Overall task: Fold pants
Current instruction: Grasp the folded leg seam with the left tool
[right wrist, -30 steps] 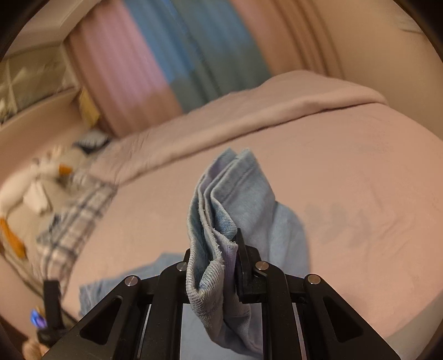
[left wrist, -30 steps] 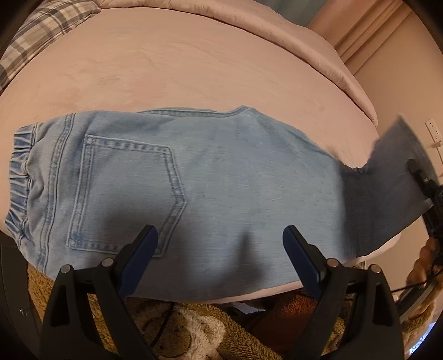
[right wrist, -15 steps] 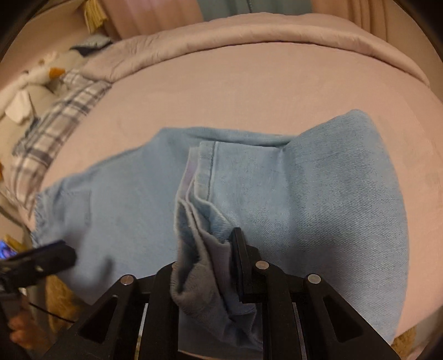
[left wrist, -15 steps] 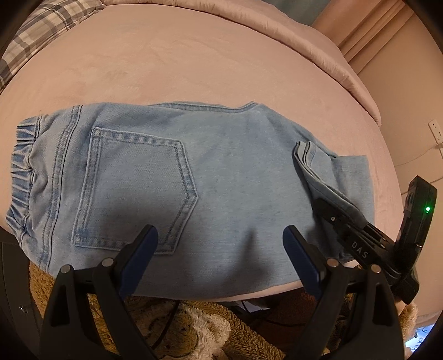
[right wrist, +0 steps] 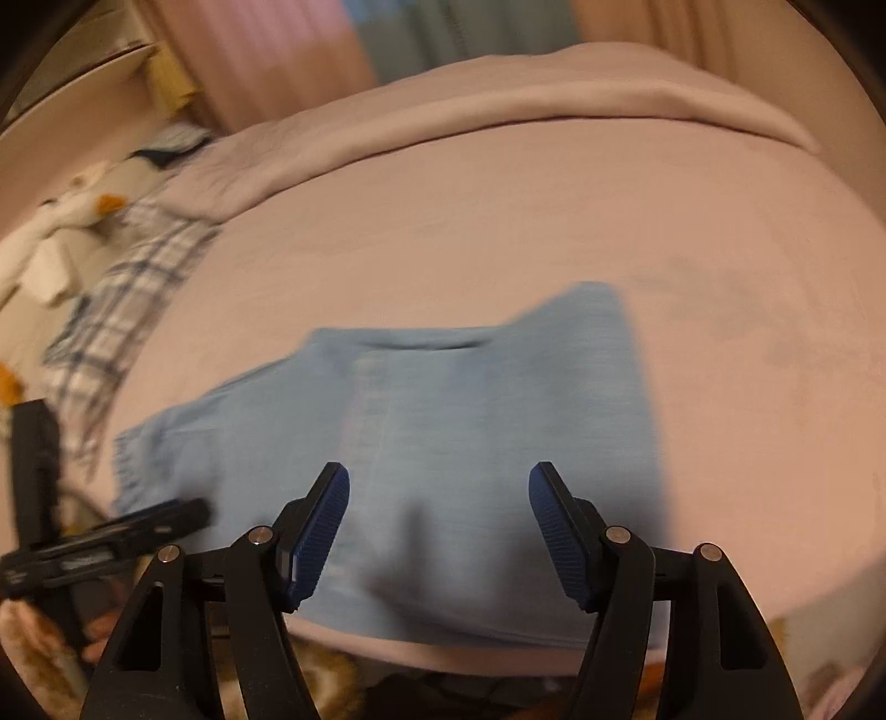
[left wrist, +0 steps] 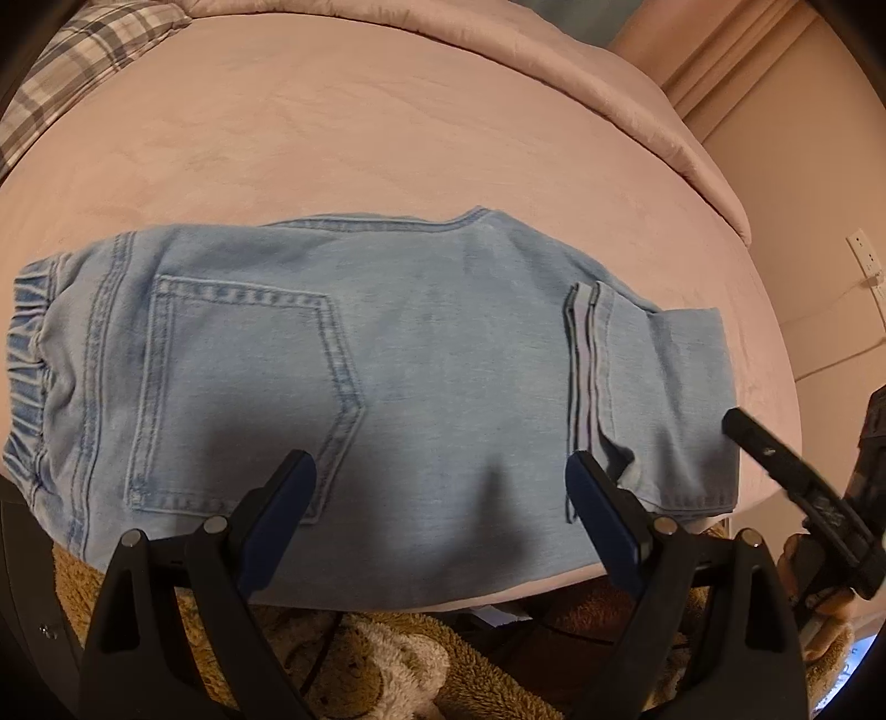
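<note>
Light blue denim pants (left wrist: 421, 360) lie flat on the pink bed (left wrist: 387, 127), waistband at the left, back pocket up. The leg ends are folded back over the right part, hems (left wrist: 584, 365) lying across the legs. My left gripper (left wrist: 440, 471) is open and empty over the near edge of the pants. My right gripper (right wrist: 437, 487) is open and empty above the folded end of the pants (right wrist: 443, 443); that view is blurred. It also shows at the right edge of the left wrist view (left wrist: 797, 487).
A plaid blanket (left wrist: 83, 50) lies at the bed's far left. A brown plush rug with a smiley pattern (left wrist: 376, 659) lies below the near bed edge. A folded pink duvet (left wrist: 554, 61) runs along the far side. Soft toys (right wrist: 66, 221) sit beyond the bed.
My right gripper carried the leg ends over onto the pants, opened and let go, then drew back to the right. The left gripper stayed open and nearly still.
</note>
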